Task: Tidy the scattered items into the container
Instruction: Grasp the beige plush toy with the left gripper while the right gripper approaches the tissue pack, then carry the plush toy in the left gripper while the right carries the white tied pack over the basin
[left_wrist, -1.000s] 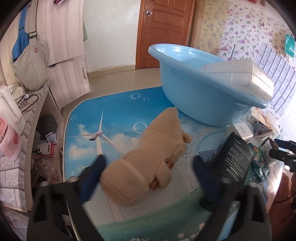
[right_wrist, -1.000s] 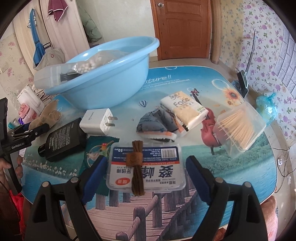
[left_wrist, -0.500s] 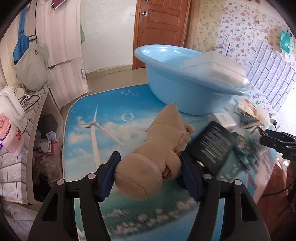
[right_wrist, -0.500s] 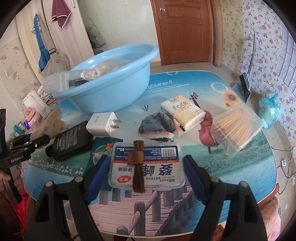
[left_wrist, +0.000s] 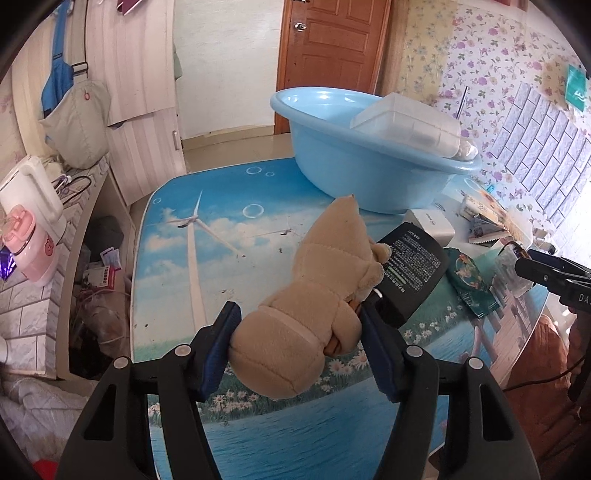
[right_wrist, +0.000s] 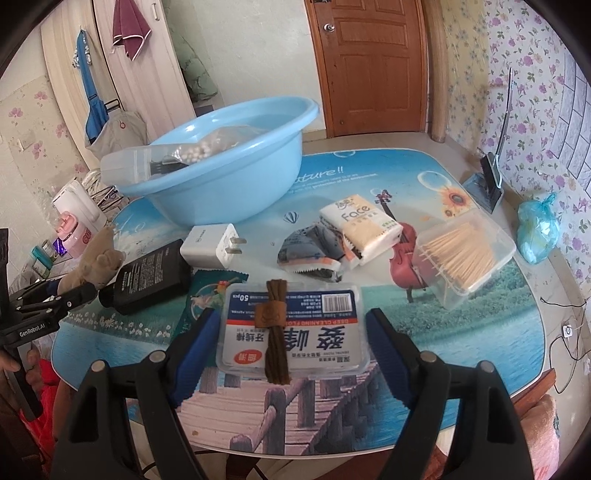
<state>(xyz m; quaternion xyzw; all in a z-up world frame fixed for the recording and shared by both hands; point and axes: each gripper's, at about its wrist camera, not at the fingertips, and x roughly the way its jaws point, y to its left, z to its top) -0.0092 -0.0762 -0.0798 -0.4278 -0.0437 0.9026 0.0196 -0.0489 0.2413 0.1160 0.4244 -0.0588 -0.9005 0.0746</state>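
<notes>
With the left gripper (left_wrist: 299, 354) clenched on the tan plush toy (left_wrist: 314, 295), carry it high over the light-blue plastic basin (left_wrist: 369, 162) ahead before letting go, while the right gripper (right_wrist: 291, 347) waits open around the clear floss-pick box (right_wrist: 295, 328).

The left wrist view looks forward along its fingers (left_wrist: 221, 343) from low over the near left part of the table (left_wrist: 192, 258), facing the blue basin (left_wrist: 354, 173) and the wooden door (left_wrist: 332, 55) beyond. The right wrist view sits low at the table's near edge, looking across the table (right_wrist: 406, 173) to the same basin (right_wrist: 229, 173) and door (right_wrist: 369, 62). Both views share the basin, the black bottle (left_wrist: 413, 266) (right_wrist: 147, 275), the white charger (left_wrist: 430, 223) (right_wrist: 212, 245) and the plush toy (left_wrist: 317, 295) (right_wrist: 96, 258); each also catches the other gripper at its edge.
</notes>
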